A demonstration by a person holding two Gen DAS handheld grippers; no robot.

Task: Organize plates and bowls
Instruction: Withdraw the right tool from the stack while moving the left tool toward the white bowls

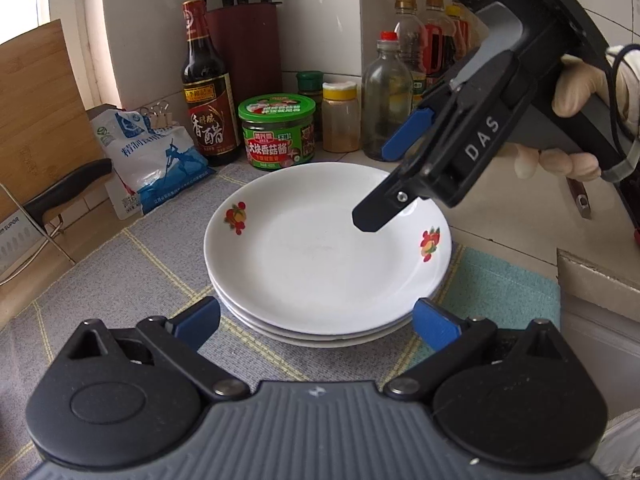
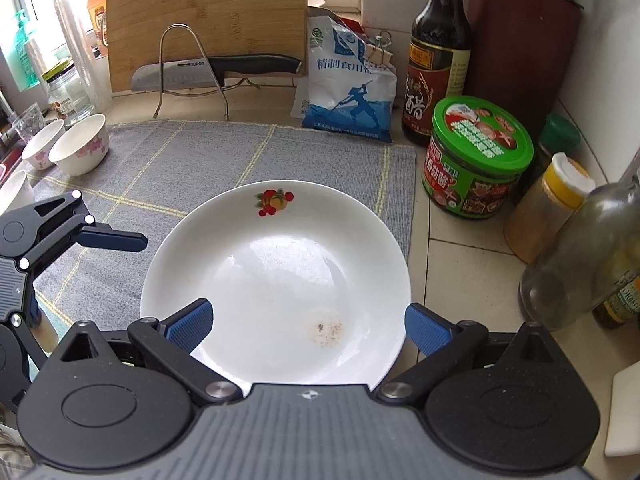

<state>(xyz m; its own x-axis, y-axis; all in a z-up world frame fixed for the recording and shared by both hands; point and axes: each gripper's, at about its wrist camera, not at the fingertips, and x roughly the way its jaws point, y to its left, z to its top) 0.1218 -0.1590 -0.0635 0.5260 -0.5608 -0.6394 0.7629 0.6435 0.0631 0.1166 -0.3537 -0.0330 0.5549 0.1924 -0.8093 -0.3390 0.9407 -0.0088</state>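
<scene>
my right gripper (image 2: 308, 326) spread wide, empty | plate stack (image 1: 320, 264) just below it | my left gripper (image 1: 316, 322) open, near the stack's rim

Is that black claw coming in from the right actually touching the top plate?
Cannot tell. In the left wrist view the right gripper overlaps the top plate, hiding any gap. In the right wrist view its open fingers flank the plate's near edge without visibly pressing it.

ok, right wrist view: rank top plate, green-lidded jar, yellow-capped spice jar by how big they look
1. top plate, largest by far.
2. green-lidded jar.
3. yellow-capped spice jar, smallest, though it sits near the frame edge, so fisheye stretch makes the gap with the jar unsure.
</scene>
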